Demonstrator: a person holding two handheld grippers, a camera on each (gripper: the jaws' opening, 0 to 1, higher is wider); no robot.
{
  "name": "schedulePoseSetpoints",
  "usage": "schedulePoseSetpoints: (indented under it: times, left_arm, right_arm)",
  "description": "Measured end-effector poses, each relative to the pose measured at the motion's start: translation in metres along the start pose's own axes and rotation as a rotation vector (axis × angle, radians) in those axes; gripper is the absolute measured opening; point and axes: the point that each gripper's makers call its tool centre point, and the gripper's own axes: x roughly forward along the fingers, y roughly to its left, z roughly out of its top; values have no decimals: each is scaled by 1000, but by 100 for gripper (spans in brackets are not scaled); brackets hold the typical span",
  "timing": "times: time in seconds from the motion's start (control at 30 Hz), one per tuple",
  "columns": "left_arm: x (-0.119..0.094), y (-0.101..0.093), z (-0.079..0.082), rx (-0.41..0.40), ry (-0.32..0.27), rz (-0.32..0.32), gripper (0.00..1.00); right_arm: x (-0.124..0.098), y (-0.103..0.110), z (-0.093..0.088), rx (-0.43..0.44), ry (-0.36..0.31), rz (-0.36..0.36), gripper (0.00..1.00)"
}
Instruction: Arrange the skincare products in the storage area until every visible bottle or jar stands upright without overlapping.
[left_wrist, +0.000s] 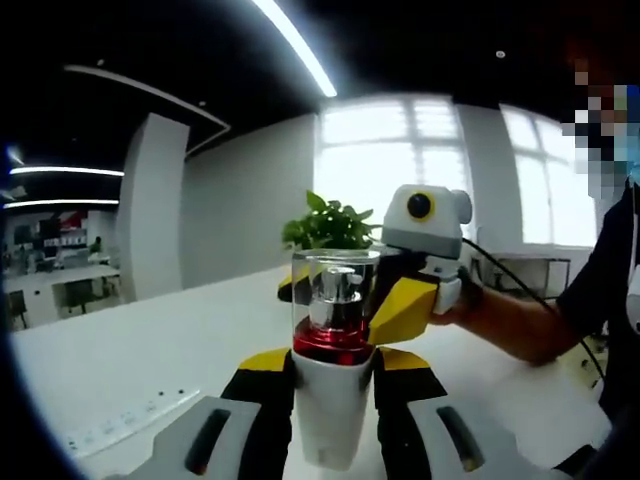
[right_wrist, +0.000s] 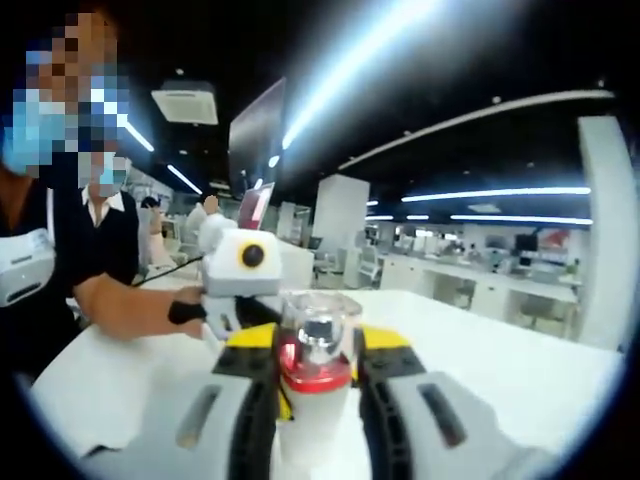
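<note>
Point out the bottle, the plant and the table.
bottle (left_wrist: 331, 400): left gripper view, on its white body between the tongs.
plant (left_wrist: 327, 224): left gripper view, on the green leaves behind the bottle.
table (left_wrist: 150, 350): left gripper view, on its bare white top.

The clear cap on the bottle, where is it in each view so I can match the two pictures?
Left gripper view: the clear cap is at centre, above the red band, with the right gripper closed around it.
Right gripper view: the clear cap is low at centre, between the yellow jaw tips.
Shared landmark: the white bottle, held upright by the left gripper.
</note>
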Motion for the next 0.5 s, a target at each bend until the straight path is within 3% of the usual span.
schedulePoseSetpoints:
  times: [0.5]
  left_arm:
    - [16,15,-11,-12,5,11,30]
  right_arm:
    - [-2,-17,-19,11,24,-40,28]
